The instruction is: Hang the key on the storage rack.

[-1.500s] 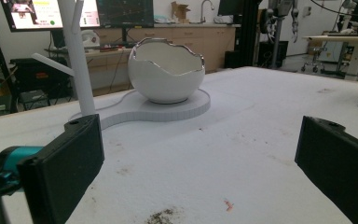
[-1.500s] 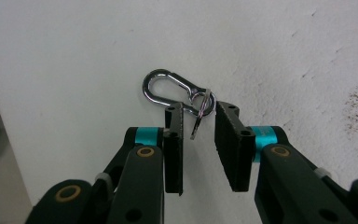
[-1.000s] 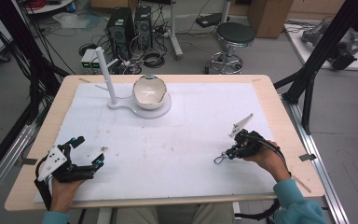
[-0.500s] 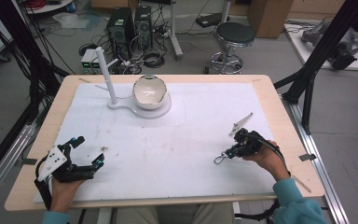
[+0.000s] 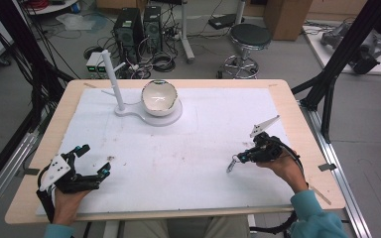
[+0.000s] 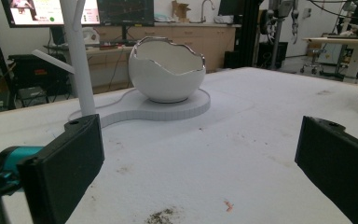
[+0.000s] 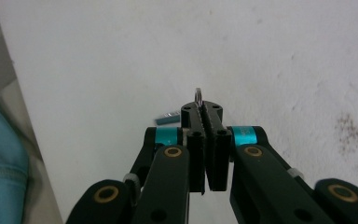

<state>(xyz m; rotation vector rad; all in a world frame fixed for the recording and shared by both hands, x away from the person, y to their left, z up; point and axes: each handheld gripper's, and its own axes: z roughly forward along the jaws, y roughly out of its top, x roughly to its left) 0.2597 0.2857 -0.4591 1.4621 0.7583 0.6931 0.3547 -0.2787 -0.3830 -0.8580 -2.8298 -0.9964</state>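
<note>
While both grippers are kept low over the white foam mat (image 5: 193, 148) that covers the pale wooden table (image 5: 297, 106), a white egg-shaped ceramic bowl with a jagged silver rim (image 5: 159, 98) is seen standing on a flat white round base (image 5: 174, 116) near the mat's far edge, left of its middle. Just left of that bowl, a white upright post with a short side peg (image 5: 113, 79) is carried on the same base.

Well nearer than the bowl and at the mat's left front corner, the left gripper (image 5: 90, 161) is held in the person's left hand (image 5: 65, 201), its black jaws spread wide with bare mat between them. Small brown specks (image 5: 110, 159) are scattered on the mat just beside it.

Well to the right of the bowl and nearer the front, the right gripper (image 5: 239, 157) is held in the right hand (image 5: 284, 166). Its jaws are pressed together on a small silver metal ring (image 7: 197, 95), which is seen poking out past their tips; a dangling loop of the same metal (image 5: 231, 166) is visible below the tips in the high view.
</note>
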